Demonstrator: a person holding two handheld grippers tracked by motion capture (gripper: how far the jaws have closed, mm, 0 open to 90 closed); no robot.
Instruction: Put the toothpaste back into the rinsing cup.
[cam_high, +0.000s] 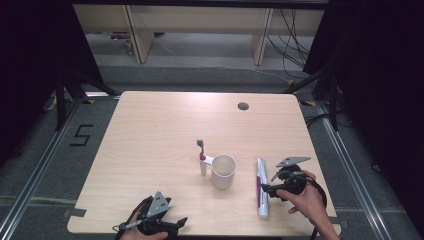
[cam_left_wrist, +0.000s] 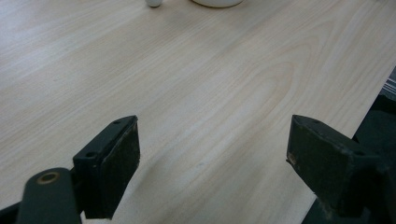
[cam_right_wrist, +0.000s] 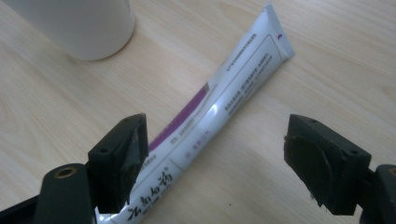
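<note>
Right gripper (cam_right_wrist: 212, 158) gapes wide over toothpaste tube (cam_right_wrist: 219, 107), unheld.

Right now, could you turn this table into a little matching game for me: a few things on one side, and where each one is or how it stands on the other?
Things:
1. toothpaste tube
2. cup
3. toothbrush
4. left hand-held gripper

Descriptions:
A. stands upright just left of the cup
B. open over bare wood at the near edge
C. lies flat, by the open right hand-held gripper
D. white, stands mid-table, opening up

Pairs: 1-C, 2-D, 3-A, 4-B
</note>
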